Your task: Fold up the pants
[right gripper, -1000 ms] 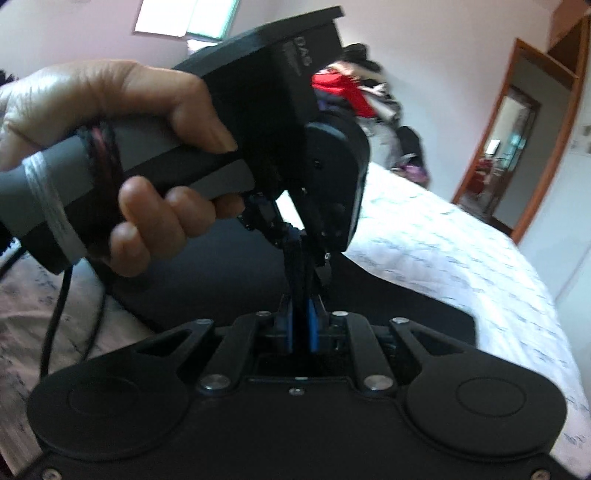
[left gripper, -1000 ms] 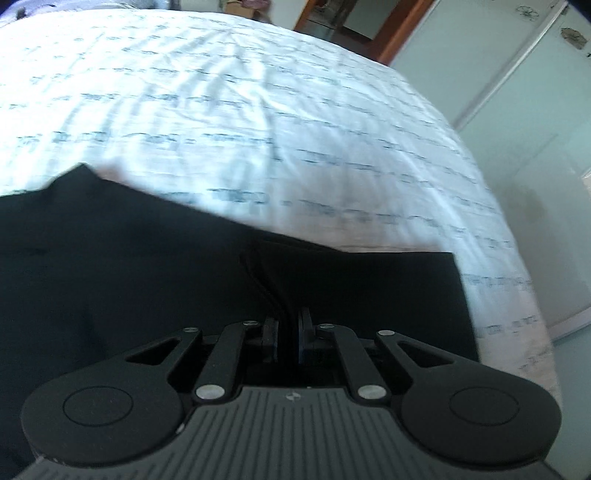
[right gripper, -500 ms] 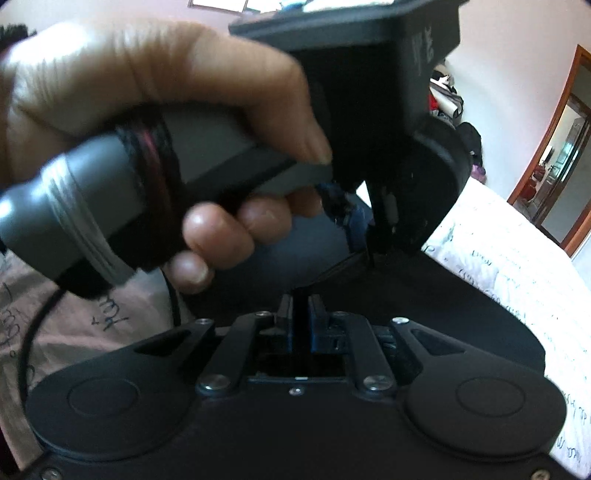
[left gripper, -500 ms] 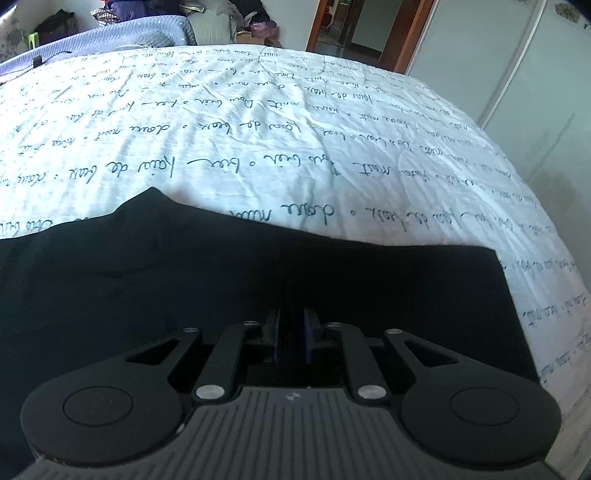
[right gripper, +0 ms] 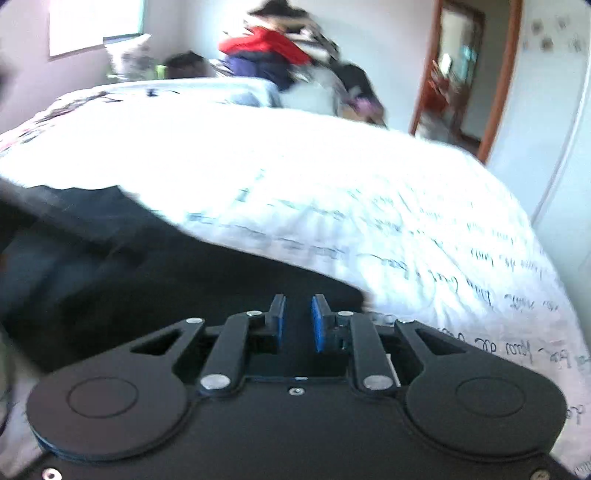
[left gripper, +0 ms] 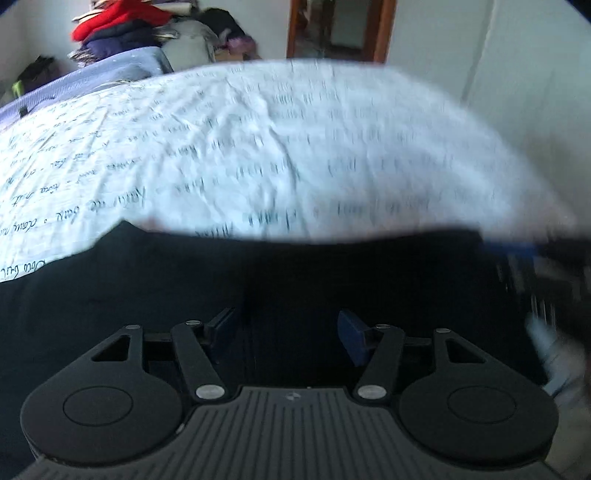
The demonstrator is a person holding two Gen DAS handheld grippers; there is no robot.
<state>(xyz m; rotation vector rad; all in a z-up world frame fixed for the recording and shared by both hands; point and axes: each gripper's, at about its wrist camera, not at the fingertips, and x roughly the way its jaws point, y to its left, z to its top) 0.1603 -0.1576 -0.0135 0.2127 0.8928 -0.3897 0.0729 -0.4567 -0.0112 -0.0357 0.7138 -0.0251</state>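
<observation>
Black pants (left gripper: 258, 280) lie folded flat on the white bedsheet with handwriting print (left gripper: 258, 147). My left gripper (left gripper: 286, 332) is open wide, just above the pants, holding nothing. A blurred dark shape with blue, the right gripper (left gripper: 546, 266), shows at the right edge of the left wrist view. In the right wrist view the pants (right gripper: 166, 280) fill the lower left. My right gripper (right gripper: 298, 321) is open a little, empty, above the pants' right edge.
A pile of clothes with a red garment (left gripper: 118, 26) sits beyond the bed's far end; it also shows in the right wrist view (right gripper: 266, 48). A wooden door frame (right gripper: 498, 81) and a white wardrobe (left gripper: 517, 81) stand to the right.
Both grippers have let go of the pants and opened, the left one wide. The right gripper has swung away from the left hand and now looks across the bed. Both views are blurred by motion.
</observation>
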